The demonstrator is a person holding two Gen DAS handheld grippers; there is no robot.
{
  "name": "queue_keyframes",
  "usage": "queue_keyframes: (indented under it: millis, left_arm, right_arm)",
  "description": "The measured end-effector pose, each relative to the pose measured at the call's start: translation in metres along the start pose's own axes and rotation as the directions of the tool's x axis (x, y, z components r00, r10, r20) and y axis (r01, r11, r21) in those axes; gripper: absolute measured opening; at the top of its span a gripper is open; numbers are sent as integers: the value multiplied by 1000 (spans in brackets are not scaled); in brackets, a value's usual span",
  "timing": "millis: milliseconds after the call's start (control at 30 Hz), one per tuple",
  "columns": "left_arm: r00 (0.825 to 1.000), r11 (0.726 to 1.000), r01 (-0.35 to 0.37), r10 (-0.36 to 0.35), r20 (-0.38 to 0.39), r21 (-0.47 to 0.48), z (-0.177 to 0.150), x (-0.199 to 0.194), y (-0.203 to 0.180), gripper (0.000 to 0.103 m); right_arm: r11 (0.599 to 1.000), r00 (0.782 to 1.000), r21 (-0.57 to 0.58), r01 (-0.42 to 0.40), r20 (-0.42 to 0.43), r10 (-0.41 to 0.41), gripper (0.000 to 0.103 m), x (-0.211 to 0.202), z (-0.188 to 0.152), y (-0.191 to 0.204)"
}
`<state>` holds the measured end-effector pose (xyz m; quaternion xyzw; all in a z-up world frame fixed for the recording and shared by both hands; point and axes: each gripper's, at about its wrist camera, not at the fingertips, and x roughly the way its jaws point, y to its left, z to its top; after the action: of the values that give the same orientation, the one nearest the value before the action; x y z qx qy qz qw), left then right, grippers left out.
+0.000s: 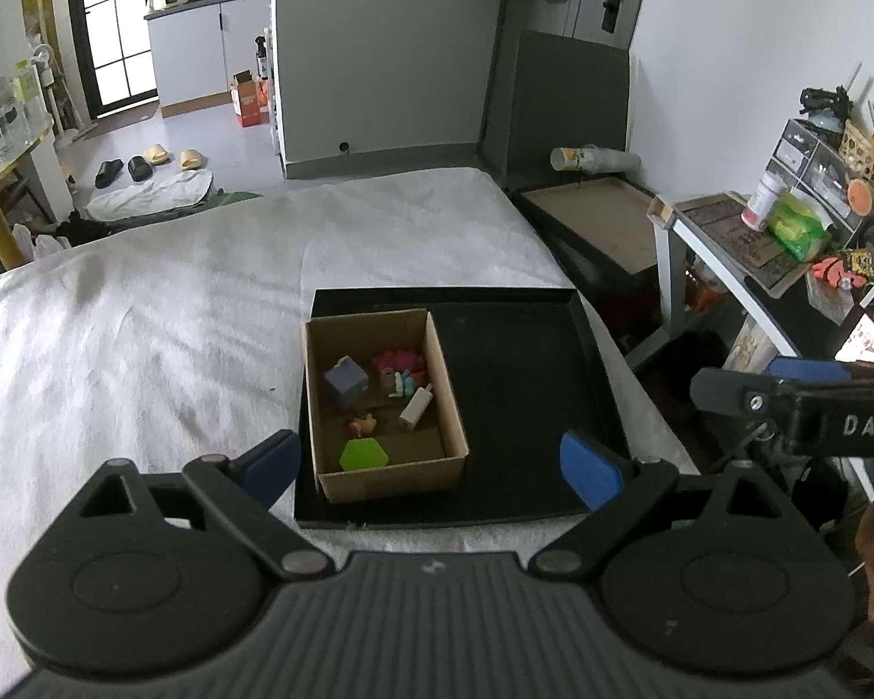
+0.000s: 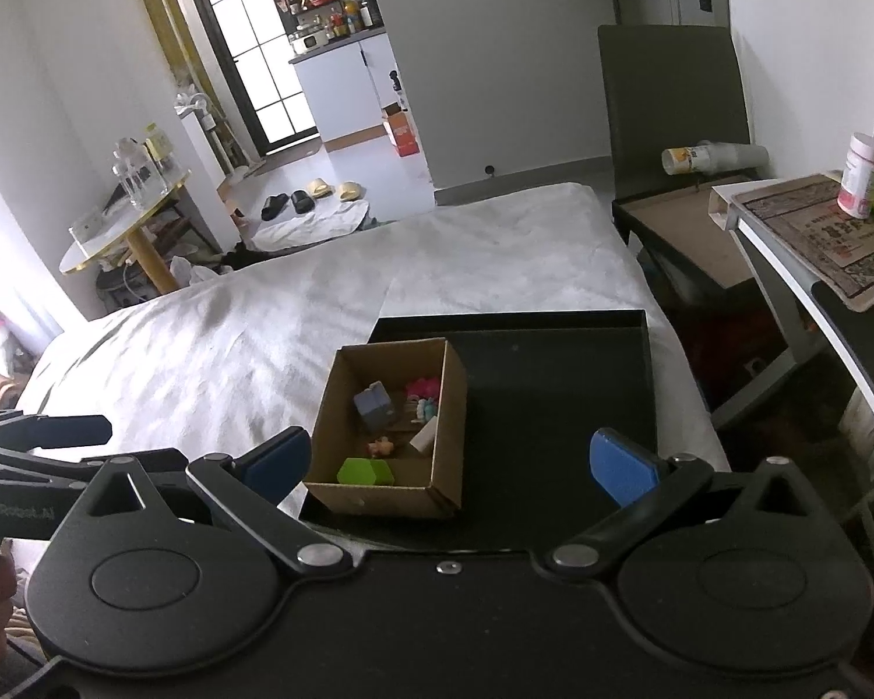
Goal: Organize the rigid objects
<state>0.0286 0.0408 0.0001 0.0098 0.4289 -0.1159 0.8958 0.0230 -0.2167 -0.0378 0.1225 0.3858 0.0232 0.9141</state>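
Note:
An open cardboard box (image 1: 448, 408) (image 2: 448, 454) sits at the left of a shallow black tray (image 1: 524, 408) (image 2: 559, 396) on a white bedsheet. Inside lie a green hexagon block (image 1: 364, 454) (image 2: 364, 470), a grey-blue cube (image 1: 346, 378) (image 2: 374, 402), a pink toy (image 1: 399, 360) (image 2: 424, 387), a white cylinder (image 1: 416, 405) (image 2: 424, 437) and a small orange figure (image 1: 362, 424) (image 2: 383, 446). My left gripper (image 1: 431, 469) hovers open just in front of the box, holding nothing. My right gripper (image 2: 448, 466) is open too, level with the box's near end, with nothing in it.
The white bed (image 1: 145, 338) (image 2: 233, 338) stretches left and back. A dark chair (image 1: 577, 116) (image 2: 670, 116) with a cup stack (image 1: 594, 158) (image 2: 714, 157) stands at back right. A cluttered desk (image 1: 746, 233) (image 2: 816, 233) fills the right. The other gripper shows at each frame's edge.

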Motion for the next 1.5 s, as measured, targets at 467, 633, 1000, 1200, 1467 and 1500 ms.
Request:
queue_keyframes:
  millis: [467,633,1000,1200,1467,1500]
  left_arm:
    - [1000,999,19,-20,-20,-29,1,3,8,95]
    - [1000,1000,19,-19,-11,-15,0,2,5,95]
    - [1000,1000,15,-15,-21,-14,-1,5,6,96]
    - [1000,1000,17,-17,-20,-15,0,5,7,96]
    - [1000,999,17,-17,-13,-32,1,4,10,96]
    - [1000,999,16,-17,-15,-33,1,4,11,96]
  right_arm:
    - [1000,1000,5,21,3,-21,103,-2,-2,1]
    - [1000,1000,6,20,-1,-20,103,-3,-3,1]
    - [1000,1000,20,13,3,-13,103,-6,-1,0]
    - [1000,1000,20,19,-2,-18,103,-6,-1,1]
    - [1000,1000,25,16,-13,-16,103,-5,-2,0]
    - [1000,1000,25,15,-15,-15,103,-4,-2,-1]
